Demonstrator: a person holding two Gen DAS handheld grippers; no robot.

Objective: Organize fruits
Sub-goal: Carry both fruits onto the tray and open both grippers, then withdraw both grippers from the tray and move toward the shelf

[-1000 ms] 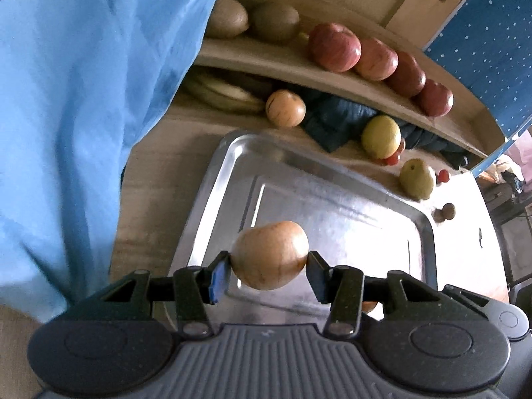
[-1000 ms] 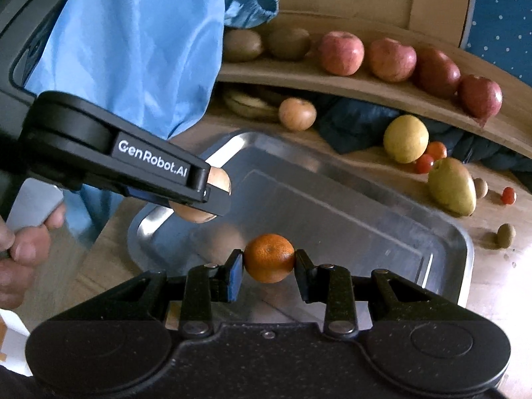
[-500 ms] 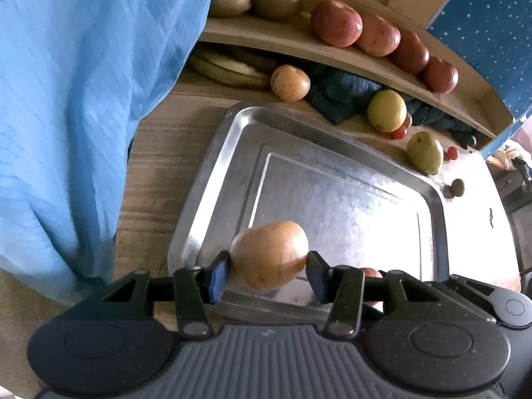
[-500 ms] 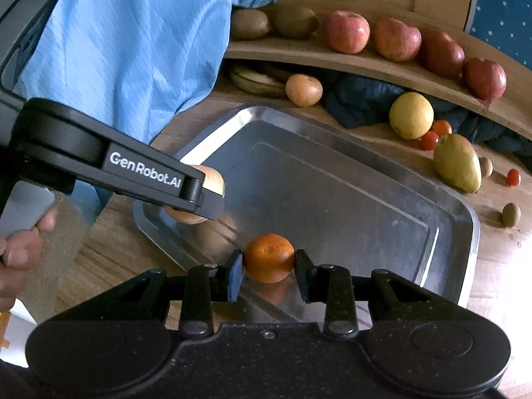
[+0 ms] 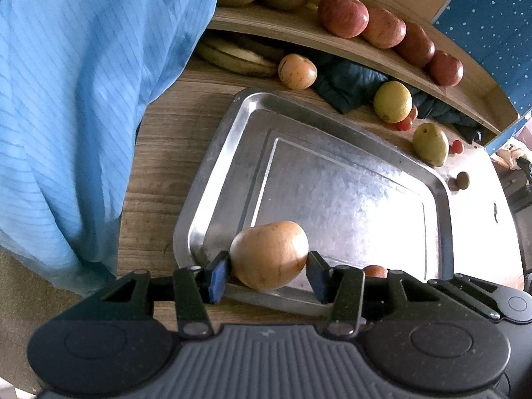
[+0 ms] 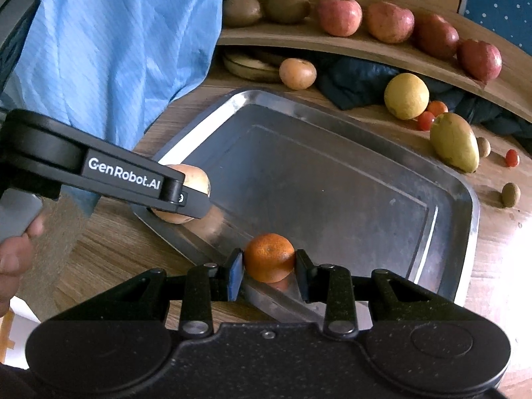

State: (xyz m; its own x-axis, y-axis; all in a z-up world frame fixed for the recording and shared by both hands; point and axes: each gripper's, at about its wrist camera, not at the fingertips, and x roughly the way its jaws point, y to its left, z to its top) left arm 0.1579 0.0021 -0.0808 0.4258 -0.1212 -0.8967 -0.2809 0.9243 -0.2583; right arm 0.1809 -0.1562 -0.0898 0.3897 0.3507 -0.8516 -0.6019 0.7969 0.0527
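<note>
**Steel tray, two fruits about to go down**

Steel tray (image 6: 462, 232) sat bare on the wooden tabletop (image 5: 159, 139). Left gripper (image 5: 268, 267) was clamped on a tan round fruit (image 5: 268, 254) over the tray's near-left corner; right gripper (image 6: 268, 272) was clamped on a small orange (image 6: 269, 256) at the near rim. Step in hand, as judged: placing both fruits. Next move calls for lowering each onto the tray floor, apart, then easing the jaws open.

Count on far shelf (image 6: 332, 41): four red apples, two brown kiwis. On the tabletop beyond the tray: one tan fruit, one yellow lemon, one green mango; several small ones.
</note>
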